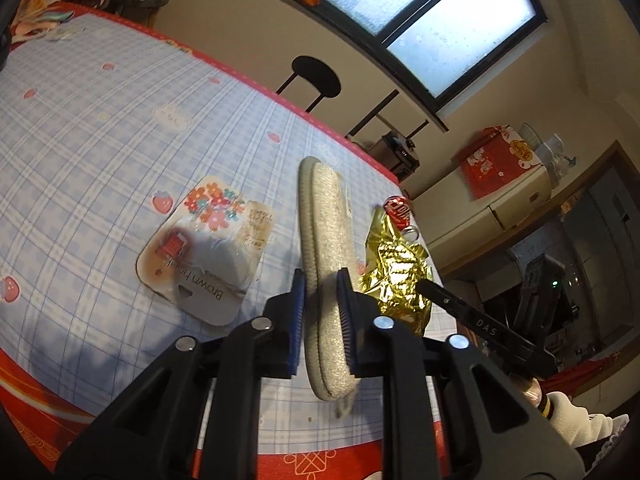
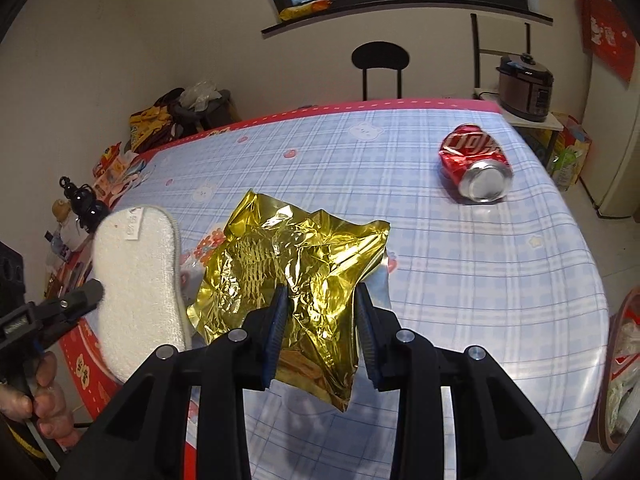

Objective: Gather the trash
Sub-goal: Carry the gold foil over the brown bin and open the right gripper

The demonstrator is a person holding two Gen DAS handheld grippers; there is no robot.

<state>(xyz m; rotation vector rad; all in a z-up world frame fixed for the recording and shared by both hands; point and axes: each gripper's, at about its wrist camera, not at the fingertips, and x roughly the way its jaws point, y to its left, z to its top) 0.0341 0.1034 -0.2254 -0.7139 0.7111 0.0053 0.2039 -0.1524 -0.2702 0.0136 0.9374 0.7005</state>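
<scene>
Checked tablecloth [image 2: 460,280]: crushed can [image 2: 476,168], hook card [image 1: 204,248] lying loose.

My left gripper [image 1: 322,292] is matte black plastic, its two arms cut with triangular openings and pinned by round silver screws. The fingers [image 1: 297,292] carry blue ribbed pads on their inner faces. My right gripper [image 2: 322,320] is built the same: black angular arms, silver screw heads, blue ridged pads. From the left camera its side bar shows white letters, "DAS". My right sleeve [image 1: 576,424] is fluffy and cream-white with a dark striped cuff. My left hand [image 2: 40,396] wraps a black handle.
</scene>
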